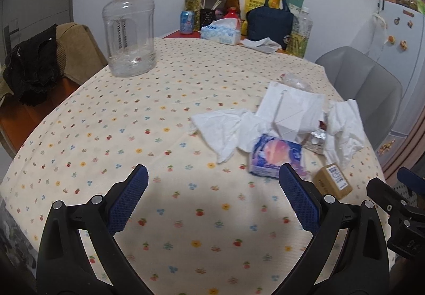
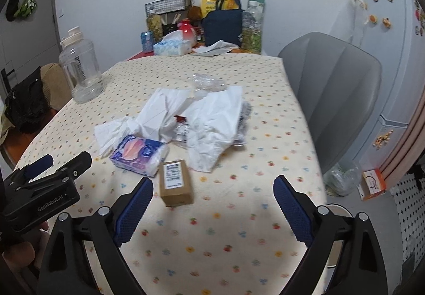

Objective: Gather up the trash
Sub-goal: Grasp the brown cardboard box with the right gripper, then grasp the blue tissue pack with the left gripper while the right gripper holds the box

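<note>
A heap of trash lies on the flowered tablecloth: crumpled white tissues and paper, a purple tissue pack, a small brown cardboard box, a foil scrap and clear plastic wrap. My left gripper is open and empty, low over the cloth, left of the heap. My right gripper is open and empty, with the box just inside its left finger.
A large clear water jug stands at the far left. A tissue box, cans, bottles and a navy bag crowd the far end. A grey chair stands at the right, with a fridge behind.
</note>
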{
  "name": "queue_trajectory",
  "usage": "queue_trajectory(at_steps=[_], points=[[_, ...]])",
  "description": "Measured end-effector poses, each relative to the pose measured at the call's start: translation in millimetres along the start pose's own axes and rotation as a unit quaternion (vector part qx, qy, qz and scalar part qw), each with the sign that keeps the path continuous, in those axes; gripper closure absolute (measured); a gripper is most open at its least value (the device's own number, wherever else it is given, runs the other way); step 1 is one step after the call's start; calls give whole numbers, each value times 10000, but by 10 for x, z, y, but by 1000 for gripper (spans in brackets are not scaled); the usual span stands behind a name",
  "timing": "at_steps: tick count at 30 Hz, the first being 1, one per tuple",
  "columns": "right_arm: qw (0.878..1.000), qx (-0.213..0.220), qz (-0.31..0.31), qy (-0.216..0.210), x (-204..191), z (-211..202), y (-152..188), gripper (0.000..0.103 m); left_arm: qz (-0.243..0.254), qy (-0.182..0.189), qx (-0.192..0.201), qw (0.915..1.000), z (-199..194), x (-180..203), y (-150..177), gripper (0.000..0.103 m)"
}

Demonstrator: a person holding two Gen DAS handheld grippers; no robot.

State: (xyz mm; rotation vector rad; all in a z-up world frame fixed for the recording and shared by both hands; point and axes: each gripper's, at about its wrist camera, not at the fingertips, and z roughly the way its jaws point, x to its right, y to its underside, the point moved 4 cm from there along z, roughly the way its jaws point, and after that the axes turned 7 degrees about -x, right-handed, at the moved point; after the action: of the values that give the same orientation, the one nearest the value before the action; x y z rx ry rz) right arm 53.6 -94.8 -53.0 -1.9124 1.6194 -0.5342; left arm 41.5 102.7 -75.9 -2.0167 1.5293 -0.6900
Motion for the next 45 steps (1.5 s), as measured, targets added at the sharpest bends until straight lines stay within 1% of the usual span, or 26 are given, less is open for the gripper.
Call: queue_trajectory(at_steps=[6,8,9,11,12,13,15,16,21,28,31,35,39,40,41,42,43,45], points=[[9994,-192,-221,-197,-222,253,-10,14,-109,-136,-100,9998,122,-165,-33,5],[9990,-278,-286,-219,-270,336,3,17,-121,-134,-134,9997,159,-181,-44,5],[9986,-345,-322,-241,-294,385,13,21,-122,-127,-152,9997,177,-179,-50,5],[9977,-463,-387,-293,-327,460,37,29,-108,-109,-172,9997,202,-169,-61,5],[9971,-547,-417,-337,-333,494,55,39,-94,-93,-183,9997,216,-153,-67,5],[9965,-609,-435,-359,-335,517,67,53,-78,-75,-193,9998,227,-133,-74,5],[9950,-766,-452,-450,-319,557,100,71,-29,-29,-214,9998,250,-79,-86,5],[9947,-795,-434,-497,-303,560,109,71,0,-11,-215,9998,259,-52,-92,5],[9959,-702,-345,-445,-186,490,127,72,142,119,-239,9995,279,111,-105,5],[9978,-604,-100,-266,103,373,124,72,401,410,-303,9979,324,447,-98,6],[9980,-594,14,-197,238,352,123,72,545,434,-373,9969,373,597,-92,7],[9982,-569,164,-118,425,314,119,72,575,481,-596,9954,490,715,-89,14],[9981,-529,304,-65,584,269,116,71,695,385,-829,9934,599,829,-78,15],[9981,-519,340,-62,617,257,116,71,713,366,-881,9929,616,840,-75,18],[9980,-511,363,-67,633,249,110,71,716,361,-932,9924,637,841,-79,23],[9980,-484,394,-76,662,229,110,71,706,348,-1008,9918,663,840,-69,26],[9980,-460,419,-86,691,210,111,71,714,305,-993,9920,658,843,-70,31],[9980,-421,459,-120,726,176,117,71,691,322,-996,9921,644,846,-64,32]])
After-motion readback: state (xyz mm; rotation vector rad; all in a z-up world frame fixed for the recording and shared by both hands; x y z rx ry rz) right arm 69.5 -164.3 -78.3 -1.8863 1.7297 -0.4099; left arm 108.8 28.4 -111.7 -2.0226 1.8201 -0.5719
